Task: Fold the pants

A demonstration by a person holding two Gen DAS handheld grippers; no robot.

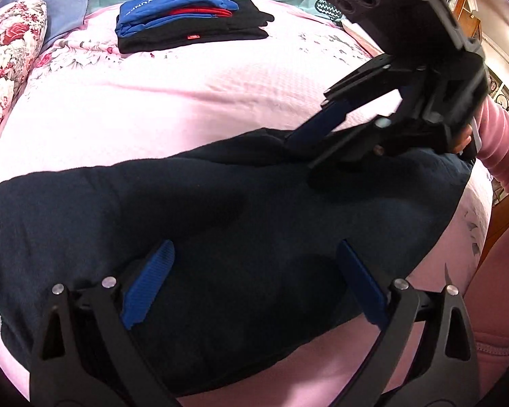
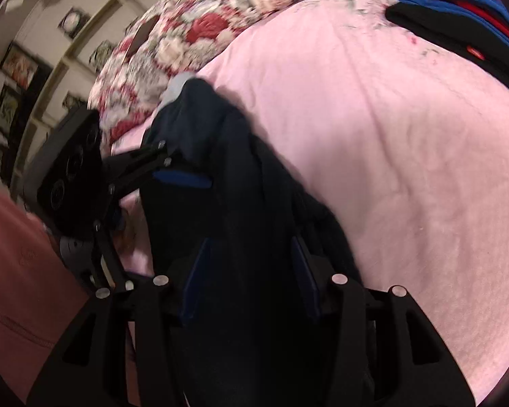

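Dark navy fleece pants point(image 1: 227, 210) lie on a pink bedspread point(image 1: 186, 101) beneath the wide-open, empty left tool point(image 1: 254, 281). The right tool point(image 2: 251, 271) straddles a raised fold; whether it grips is unclear. Ahead sit a stack of folded blue, red and black clothes point(image 1: 186, 20) and a floral pillow point(image 1: 6, 57).

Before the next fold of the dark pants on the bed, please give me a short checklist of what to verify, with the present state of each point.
1. Left claw open above the dark pants: ok.
2. Right claw open with cloth between its fingers: ok; actual grip not yet made.
3. Pants lying flat: not ok, the cloth is bunched near the right claw.
4. Free pink bedspread beyond the pants: ok.
5. Stack of folded clothes apart from the pants: ok.
6. Edges aligned: cannot tell.
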